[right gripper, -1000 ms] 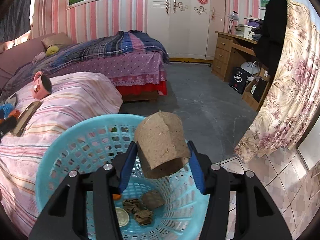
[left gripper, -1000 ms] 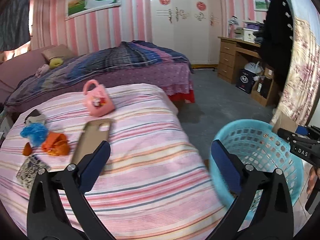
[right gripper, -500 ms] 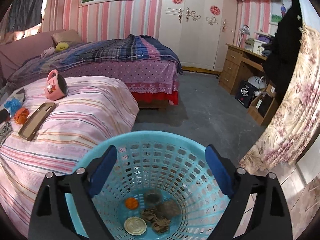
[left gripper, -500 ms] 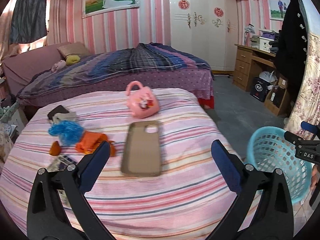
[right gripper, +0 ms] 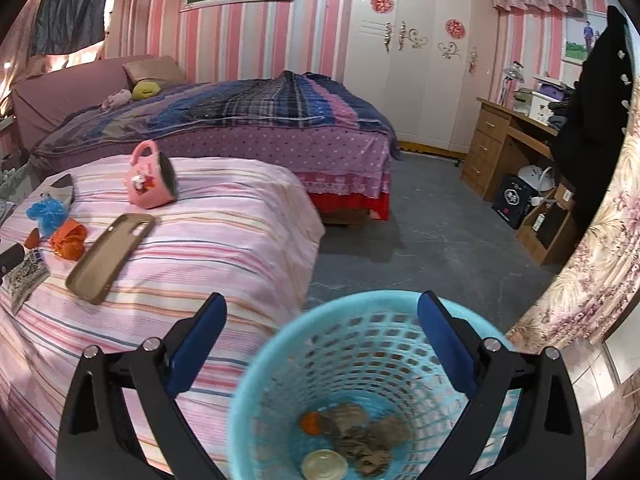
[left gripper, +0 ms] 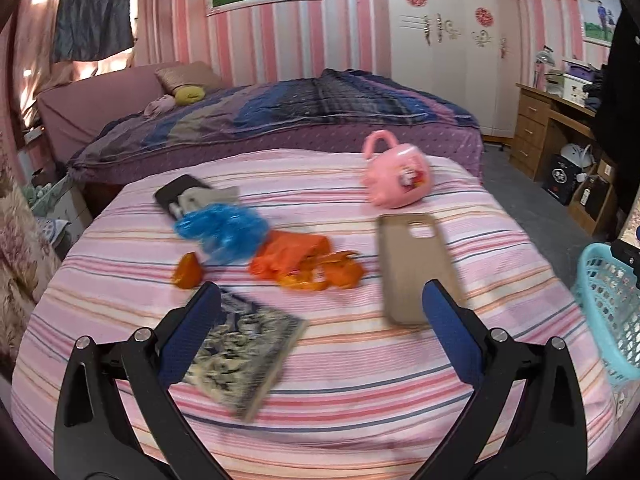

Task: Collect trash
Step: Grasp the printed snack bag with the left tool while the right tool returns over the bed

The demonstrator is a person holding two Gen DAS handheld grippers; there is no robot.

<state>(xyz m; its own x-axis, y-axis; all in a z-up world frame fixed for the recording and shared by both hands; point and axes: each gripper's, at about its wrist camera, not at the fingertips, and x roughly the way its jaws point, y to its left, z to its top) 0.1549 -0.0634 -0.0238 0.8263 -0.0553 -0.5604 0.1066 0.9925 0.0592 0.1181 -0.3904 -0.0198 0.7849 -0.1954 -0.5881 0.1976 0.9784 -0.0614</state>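
1. Pink-striped bed carrying the litter; purple quilted bed behind it.
2. Turquoise plastic lattice basket on the floor beside the striped bed, holding brown crumpled scraps, an orange bit and a round pale lid.
3. Right tool above the basket, jaws opening wide, empty.
4. Left tool over the striped bed, jaws apart, empty.
5. Patterned booklet nearest the left tool; tan phone case just right of it.
6. Pink cartoon mug tipped on its side.
7. Orange plastic wrapper touching blue crumpled bag; small orange piece near them.
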